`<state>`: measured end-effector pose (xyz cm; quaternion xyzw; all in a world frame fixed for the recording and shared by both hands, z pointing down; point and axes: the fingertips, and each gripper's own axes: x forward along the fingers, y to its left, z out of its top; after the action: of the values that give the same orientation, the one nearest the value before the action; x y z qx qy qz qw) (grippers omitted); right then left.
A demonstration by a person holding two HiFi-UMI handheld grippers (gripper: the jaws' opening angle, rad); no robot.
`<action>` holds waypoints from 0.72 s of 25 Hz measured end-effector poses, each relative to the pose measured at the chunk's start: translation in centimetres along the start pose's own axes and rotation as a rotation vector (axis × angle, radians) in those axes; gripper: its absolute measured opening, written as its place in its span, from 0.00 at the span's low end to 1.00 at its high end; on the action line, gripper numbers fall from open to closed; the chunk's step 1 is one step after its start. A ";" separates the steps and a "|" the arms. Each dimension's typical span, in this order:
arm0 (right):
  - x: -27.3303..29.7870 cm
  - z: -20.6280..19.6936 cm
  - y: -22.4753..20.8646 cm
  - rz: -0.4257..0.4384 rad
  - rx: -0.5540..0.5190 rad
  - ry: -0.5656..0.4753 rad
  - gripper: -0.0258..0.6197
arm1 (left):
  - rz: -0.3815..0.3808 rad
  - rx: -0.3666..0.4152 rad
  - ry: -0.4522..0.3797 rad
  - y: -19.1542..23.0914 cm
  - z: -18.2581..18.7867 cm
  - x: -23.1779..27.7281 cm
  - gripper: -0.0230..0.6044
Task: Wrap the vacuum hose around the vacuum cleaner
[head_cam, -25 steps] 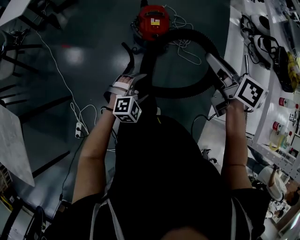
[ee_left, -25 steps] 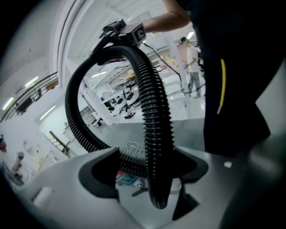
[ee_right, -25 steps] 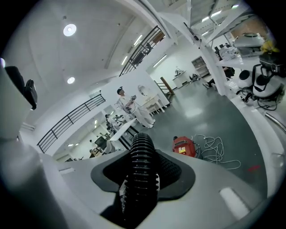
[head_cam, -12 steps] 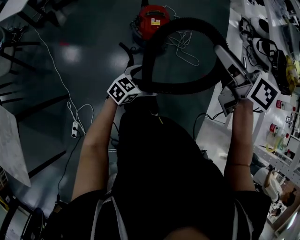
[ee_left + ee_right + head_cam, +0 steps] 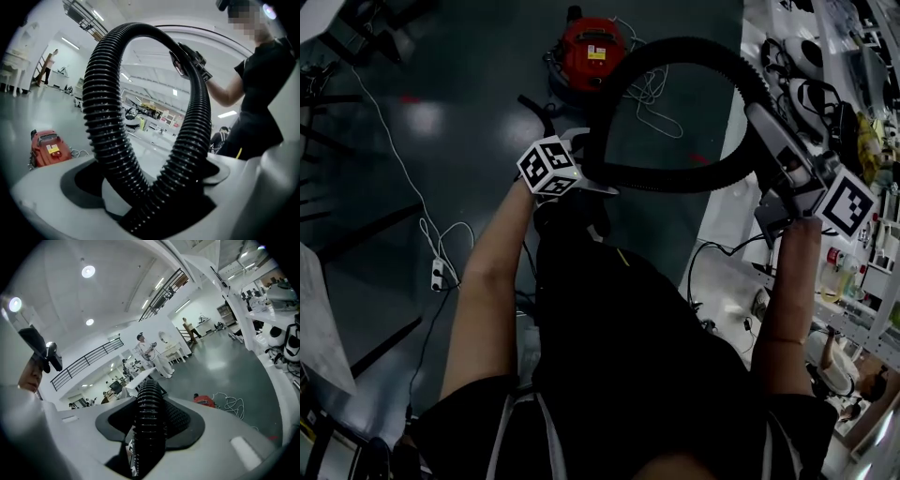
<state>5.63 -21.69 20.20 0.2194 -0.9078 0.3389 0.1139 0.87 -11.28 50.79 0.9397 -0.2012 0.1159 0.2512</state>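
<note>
While the hose (image 5: 675, 49) hung as one big loop in the air between your hands, none of it lay round the red vacuum cleaner (image 5: 589, 52), which sat far off on the glossy floor (image 5: 469, 112). Wrapping looked barely begun.

Left claw (image 5: 581, 178): jaws had just been opening, now wide, with two crossed hose runs lying between them unclamped.

Right claw (image 5: 150, 420): clamped on a single run.

Hose black, ribbed, flexible; cleaner hard-shelled, rounded.

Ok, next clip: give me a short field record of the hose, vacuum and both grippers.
hose: black ribbed, lifted in a loop
vacuum cleaner: red, on floor, hose not wrapped around it
left gripper: jaws just been opening; two hose runs cross between them, seemingly unclamped
right gripper: jaws shut on one hose run
</note>
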 end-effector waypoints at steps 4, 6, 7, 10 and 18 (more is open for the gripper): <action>0.3 0.7 0.0 0.021 -0.025 0.037 0.31 | -0.046 -0.010 -0.009 0.1 0.7 0.3 0.96; 0.4 1.1 -0.3 0.024 -0.036 0.048 0.31 | -0.080 -0.005 0.000 -0.3 0.9 0.9 0.96; 0.4 1.2 -0.4 0.025 -0.042 0.053 0.31 | -0.089 0.002 0.005 -0.4 1.0 1.2 0.96; 0.4 1.3 -0.4 0.027 -0.082 0.074 0.31 | -0.104 0.033 0.039 -1.0 0.9 2.0 0.84; 0.1 0.8 -0.2 0.034 -0.171 0.123 0.31 | -0.163 0.142 0.146 -4.1 -0.1 4.9 0.59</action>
<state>5.57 -22.39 19.76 0.1724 -0.9283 0.2748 0.1818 7.03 -9.60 50.67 0.9574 -0.0968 0.1772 0.2066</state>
